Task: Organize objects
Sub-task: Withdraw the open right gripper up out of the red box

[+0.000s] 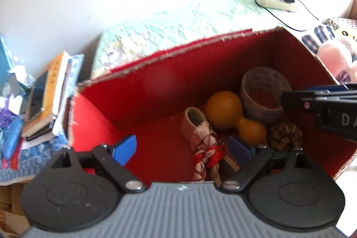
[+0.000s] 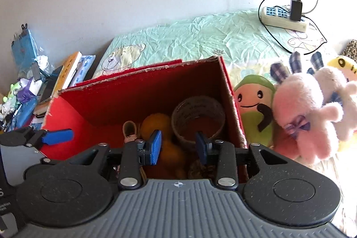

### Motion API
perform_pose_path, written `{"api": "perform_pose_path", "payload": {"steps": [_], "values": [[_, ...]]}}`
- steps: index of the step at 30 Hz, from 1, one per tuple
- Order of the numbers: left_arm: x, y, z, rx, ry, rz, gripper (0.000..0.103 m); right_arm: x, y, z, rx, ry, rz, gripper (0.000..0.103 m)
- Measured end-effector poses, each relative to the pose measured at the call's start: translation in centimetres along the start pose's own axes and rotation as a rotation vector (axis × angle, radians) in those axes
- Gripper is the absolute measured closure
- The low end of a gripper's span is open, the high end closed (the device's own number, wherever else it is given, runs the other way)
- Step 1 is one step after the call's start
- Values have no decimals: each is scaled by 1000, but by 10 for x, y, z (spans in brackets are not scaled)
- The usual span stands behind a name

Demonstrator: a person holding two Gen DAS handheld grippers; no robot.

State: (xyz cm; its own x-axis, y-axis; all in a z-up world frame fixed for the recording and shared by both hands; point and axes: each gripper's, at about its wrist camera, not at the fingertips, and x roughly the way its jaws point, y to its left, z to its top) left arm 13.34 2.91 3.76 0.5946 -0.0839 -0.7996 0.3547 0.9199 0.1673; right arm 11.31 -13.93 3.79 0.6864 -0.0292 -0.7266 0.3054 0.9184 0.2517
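A red cardboard box [image 1: 145,90] sits open on a pale green bedsheet [image 2: 200,37], and both grippers hang over it. The left gripper [image 1: 183,148] has its blue-padded jaws spread wide with nothing pinched between them; a small cloth shoe [image 1: 200,133] tied with red cord lies on the box floor between and just beyond the pads. Beside the shoe, toward the box's far right corner, lie an orange gourd [image 1: 225,110], a roll of tape [image 1: 263,95] standing on its edge ring, and a pine cone [image 1: 285,135] nearer the right wall. The right gripper [image 2: 178,146] has its jaws partly apart and empty, above the gourd and tape. Right of the box, outside it, stuffed toys [image 2: 299,108] rest on the sheet. A power strip [image 2: 285,19] lies far right, and books [image 2: 67,73] are stacked at left.
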Motion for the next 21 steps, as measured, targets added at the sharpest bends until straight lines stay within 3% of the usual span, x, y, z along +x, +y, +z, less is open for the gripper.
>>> {"api": "perform_pose_path", "payload": {"steps": [2, 21], "values": [[-6, -2, 2, -1, -5, 17, 11, -7, -1, -1, 2, -16, -3, 57], [-53, 15, -10, -107, 4, 140, 9, -40, 22, -13, -100, -15, 40, 56]]}}
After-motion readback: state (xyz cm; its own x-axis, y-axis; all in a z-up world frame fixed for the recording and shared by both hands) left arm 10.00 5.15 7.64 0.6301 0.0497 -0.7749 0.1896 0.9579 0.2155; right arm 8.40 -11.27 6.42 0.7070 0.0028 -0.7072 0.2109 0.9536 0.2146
